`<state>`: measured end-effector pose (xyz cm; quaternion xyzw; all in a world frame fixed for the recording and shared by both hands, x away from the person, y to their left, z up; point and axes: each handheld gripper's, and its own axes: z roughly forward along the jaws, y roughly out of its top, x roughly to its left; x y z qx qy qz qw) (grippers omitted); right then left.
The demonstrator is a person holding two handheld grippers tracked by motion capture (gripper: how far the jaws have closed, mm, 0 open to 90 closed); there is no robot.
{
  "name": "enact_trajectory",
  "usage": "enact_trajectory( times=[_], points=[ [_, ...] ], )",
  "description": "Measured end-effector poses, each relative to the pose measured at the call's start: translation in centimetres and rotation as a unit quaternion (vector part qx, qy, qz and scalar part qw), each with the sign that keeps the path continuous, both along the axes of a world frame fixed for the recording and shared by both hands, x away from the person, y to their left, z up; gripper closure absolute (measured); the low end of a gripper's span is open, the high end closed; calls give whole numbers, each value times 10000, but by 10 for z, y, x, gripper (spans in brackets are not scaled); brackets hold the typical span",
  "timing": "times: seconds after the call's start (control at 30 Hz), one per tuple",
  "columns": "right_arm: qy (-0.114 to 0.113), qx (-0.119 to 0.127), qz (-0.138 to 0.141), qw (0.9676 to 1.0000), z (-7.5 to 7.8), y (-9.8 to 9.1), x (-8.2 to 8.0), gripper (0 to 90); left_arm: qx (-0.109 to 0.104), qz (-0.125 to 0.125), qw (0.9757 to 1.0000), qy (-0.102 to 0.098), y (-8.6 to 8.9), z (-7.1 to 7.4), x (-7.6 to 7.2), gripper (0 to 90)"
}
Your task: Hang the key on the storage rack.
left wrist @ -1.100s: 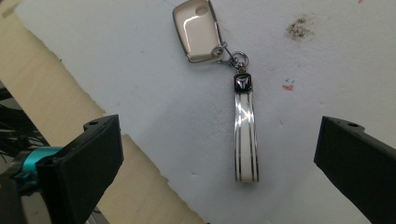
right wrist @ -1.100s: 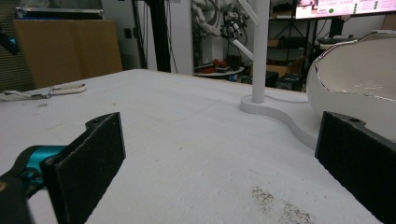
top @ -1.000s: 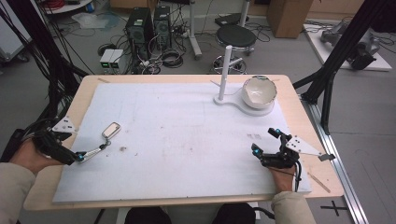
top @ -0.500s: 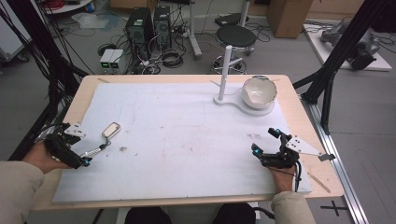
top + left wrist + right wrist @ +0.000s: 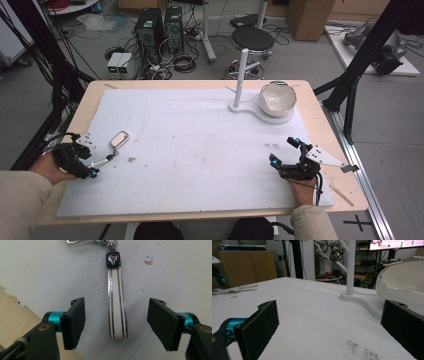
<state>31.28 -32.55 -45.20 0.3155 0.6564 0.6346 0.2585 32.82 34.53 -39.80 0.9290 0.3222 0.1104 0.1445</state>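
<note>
High view: left gripper (image 5: 93,170) at the left edge of the white mat (image 5: 200,150), just beside the keychain (image 5: 114,148); right gripper (image 5: 284,152) rests near the mat's right edge, well apart from the bowl (image 5: 276,98) on the white stand (image 5: 241,75). Left gripper view: jaws spread wide, keychain strap (image 5: 117,312) lying flat between them, untouched. Right gripper view: jaws spread, holding nothing; bowl ahead at right.

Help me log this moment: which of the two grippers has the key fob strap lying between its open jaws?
The left gripper: the white strap lies flat on the mat between its open jaws, untouched. The right gripper is also open, with bare mat between its jaws.
</note>
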Motion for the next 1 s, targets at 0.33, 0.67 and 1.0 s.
enact_trajectory(
  times=[0.33,0.67,1.0],
  points=[
    [1,-2,2,10000,0,0,0,8,97,11,9998,158,1,-1,0,548],
    [9,6,-3,10000,0,0,0,8,279,52,9996,94,-4,-5,-1,738],
    [-2,-13,-3,10000,0,0,0,8,141,-236,9995,-163,-4,-4,-7,745]
  ],
)
